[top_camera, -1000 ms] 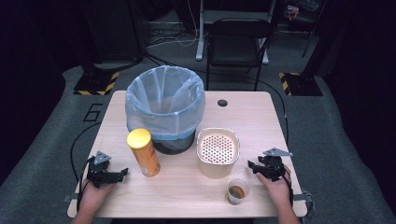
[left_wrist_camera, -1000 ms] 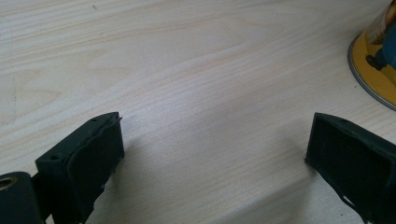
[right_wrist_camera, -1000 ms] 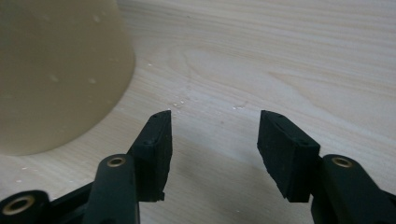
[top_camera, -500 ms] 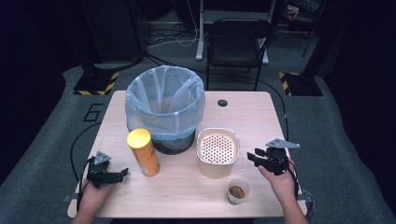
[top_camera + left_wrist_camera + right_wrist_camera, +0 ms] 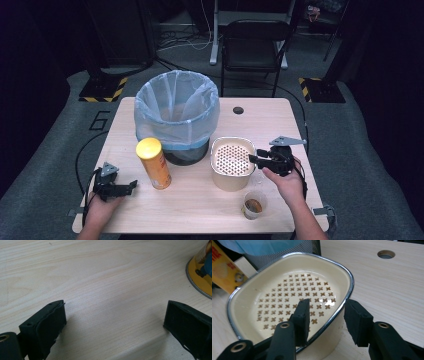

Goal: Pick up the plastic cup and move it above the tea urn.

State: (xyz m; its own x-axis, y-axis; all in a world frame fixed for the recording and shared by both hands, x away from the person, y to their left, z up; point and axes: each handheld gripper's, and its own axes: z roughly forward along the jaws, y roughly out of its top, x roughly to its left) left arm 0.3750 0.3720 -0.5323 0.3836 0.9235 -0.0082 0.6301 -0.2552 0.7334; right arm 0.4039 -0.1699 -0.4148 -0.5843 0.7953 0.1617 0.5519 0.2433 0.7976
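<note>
Pale wood table (image 5: 200, 210) carries a lined bin (image 5: 177, 115), a yellow can (image 5: 154, 162), a cream bowl (image 5: 231, 160) with a perforated insert, and a small cup (image 5: 253, 205).

The bowl stands just in front of the bin, and its right wall is straddled by the right gripper (image 5: 255, 160). Its jaws have just been closing, one inside and one outside, and the wall appears to be pinched narrowly between them.

The left gripper (image 5: 131, 186) is held low near the can, spread wide with nothing between its jaws.

A grip on one thin, smooth rim is judged risky: if the bowl is lifted, it could swing or slip free. The insert could be shaken loose. The cup close by the right hand could be knocked over, and its contents spilled.
</note>
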